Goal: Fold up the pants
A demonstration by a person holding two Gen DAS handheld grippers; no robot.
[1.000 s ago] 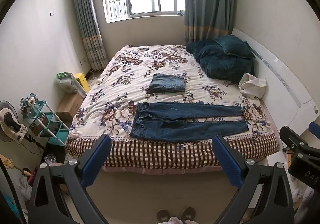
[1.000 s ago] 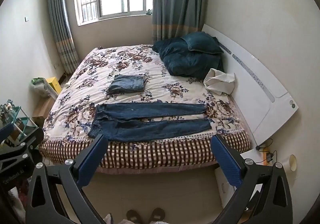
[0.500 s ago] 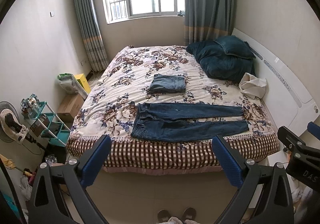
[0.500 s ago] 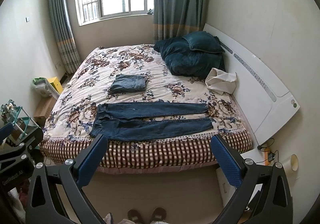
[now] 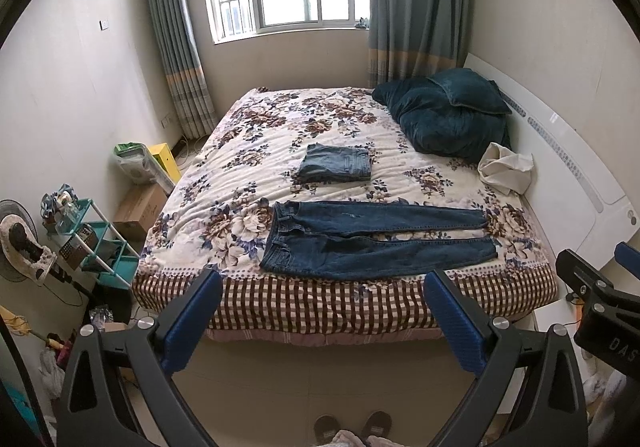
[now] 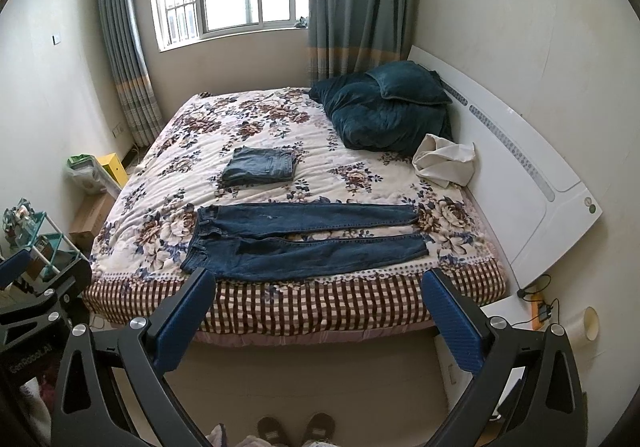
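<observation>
Both viewpoints have been advanced slightly toward the bed (image 5: 348,307). Left gripper (image 5: 322,311) and right gripper (image 6: 318,309) are held with jaws spread, empty. Pants (image 5: 376,243) are laid flat along the near edge, waistband toward the left gripper, legs toward the right.

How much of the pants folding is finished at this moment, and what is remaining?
Done: one folded light-blue denim pair lies mid-bed. In hand: nothing; the left gripper and right gripper are open, short of the floral bedspread. Left: the dark-blue jeans lie flat, unfolded, near the bed's edge.
</observation>
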